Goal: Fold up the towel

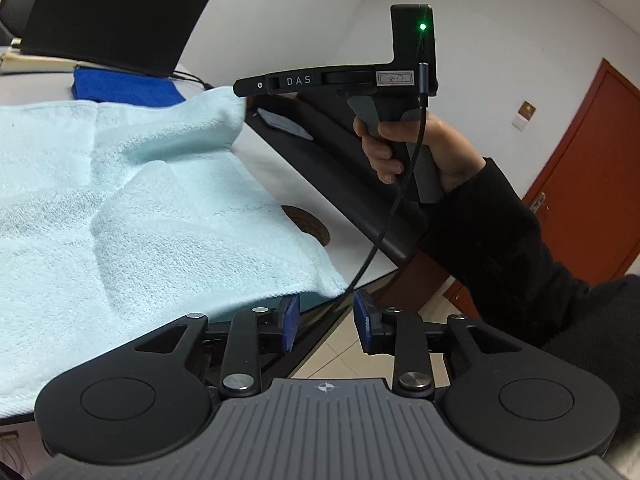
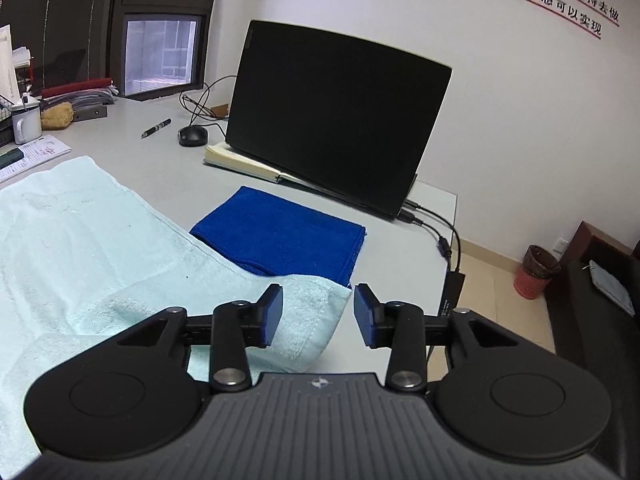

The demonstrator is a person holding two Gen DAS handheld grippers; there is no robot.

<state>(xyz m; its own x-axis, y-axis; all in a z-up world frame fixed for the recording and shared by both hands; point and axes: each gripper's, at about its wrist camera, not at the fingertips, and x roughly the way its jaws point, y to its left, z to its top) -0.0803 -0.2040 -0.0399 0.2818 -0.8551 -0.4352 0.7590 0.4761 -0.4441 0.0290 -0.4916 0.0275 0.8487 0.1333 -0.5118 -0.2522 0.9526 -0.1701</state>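
The light blue towel [image 1: 120, 200] lies rumpled on the white desk [image 2: 160, 160], w/ a folded dark blue cloth [image 2: 280, 232] just beside it. Left gripper [image 1: 326, 326] and right gripper [image 2: 318, 316] both have jaws apart, pads not pressing the towel corners

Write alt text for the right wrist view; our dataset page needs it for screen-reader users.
The right gripper hangs with its jaws open over a corner of the light blue towel on a white desk, gripping nothing. Beyond it lie a folded dark blue towel and an open laptop.
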